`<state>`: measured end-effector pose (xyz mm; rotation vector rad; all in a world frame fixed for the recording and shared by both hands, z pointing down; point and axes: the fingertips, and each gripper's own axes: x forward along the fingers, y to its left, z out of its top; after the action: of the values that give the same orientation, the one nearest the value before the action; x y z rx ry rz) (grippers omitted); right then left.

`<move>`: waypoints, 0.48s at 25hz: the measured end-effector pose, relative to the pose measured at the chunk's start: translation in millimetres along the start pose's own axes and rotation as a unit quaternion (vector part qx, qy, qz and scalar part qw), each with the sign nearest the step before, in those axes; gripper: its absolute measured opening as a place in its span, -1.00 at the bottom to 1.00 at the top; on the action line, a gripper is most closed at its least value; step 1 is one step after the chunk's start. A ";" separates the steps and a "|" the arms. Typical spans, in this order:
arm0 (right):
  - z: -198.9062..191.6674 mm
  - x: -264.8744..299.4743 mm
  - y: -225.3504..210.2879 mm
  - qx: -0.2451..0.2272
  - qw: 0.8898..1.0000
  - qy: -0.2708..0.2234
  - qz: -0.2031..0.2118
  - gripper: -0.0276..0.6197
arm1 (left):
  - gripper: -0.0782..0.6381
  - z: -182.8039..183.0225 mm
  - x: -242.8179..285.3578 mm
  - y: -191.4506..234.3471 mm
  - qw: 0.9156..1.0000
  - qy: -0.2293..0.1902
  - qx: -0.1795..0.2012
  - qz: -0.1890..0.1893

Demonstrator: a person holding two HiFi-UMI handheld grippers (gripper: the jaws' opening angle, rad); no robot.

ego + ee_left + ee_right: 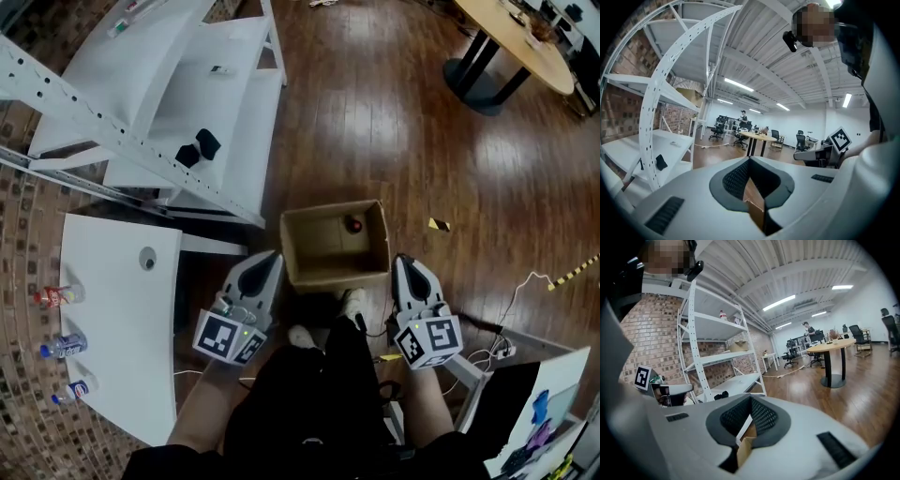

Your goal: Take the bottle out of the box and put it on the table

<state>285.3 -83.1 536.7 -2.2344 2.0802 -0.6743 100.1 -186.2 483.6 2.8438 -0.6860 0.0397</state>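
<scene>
An open cardboard box stands on the wooden floor in front of my feet. Inside it, near the far right corner, a small bottle with a dark red cap is visible. My left gripper hangs beside the box's near left corner with its jaws together and nothing between them. My right gripper hangs just outside the box's near right corner, its jaws also together and empty. In the left gripper view the pads meet at the tip, with cardboard showing below. The right gripper view shows the same.
A white table stands at the left with three bottles along its outer edge. A white metal shelf rack lies behind it. A round wooden table is far right. Cables lie on the floor at the right.
</scene>
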 end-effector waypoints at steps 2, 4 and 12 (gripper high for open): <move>-13.3 12.0 -9.4 -0.008 1.000 -0.002 -0.002 -0.90 | -0.77 -19.7 6.1 7.1 1.000 -0.006 -0.004 -0.002; -31.3 29.7 -24.1 -0.014 1.000 -0.008 -0.003 -0.90 | -0.77 -48.6 19.1 18.3 1.000 -0.009 -0.003 -0.002; -139.3 130.3 -92.7 -0.053 0.997 -0.060 0.006 -0.90 | -0.77 -200.4 102.8 57.3 0.997 -0.054 0.040 -0.032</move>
<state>331.7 -158.4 729.5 -2.2506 2.1164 -0.4266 170.5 -238.9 698.7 2.9614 -0.6270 -0.0982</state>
